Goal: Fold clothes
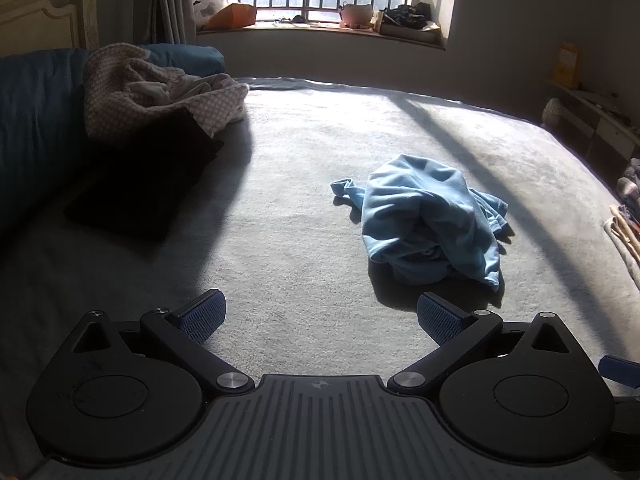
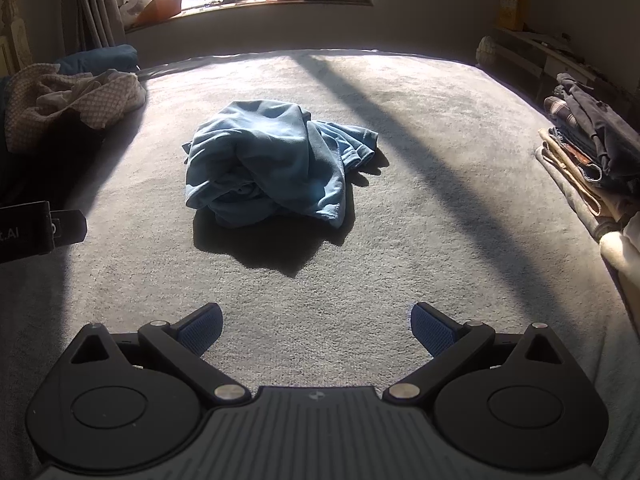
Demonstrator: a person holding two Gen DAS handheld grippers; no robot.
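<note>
The light blue shirt [image 2: 272,160] is lying crumpled on the grey bed [image 2: 420,152], ahead of both tongs, w/ nothing touching it. The left gripper [image 1: 320,316] and right gripper [image 2: 316,328] are hanging wide apart, holding nothing. Far right, maybe folded clothes [image 2: 588,148] are piling up.

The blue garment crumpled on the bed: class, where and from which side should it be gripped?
Grip the blue garment by the loose hemmed edge at its near right, coming low from the front. That edge lies free of the bunched middle. Both tongs, left and right, are open and empty.
</note>
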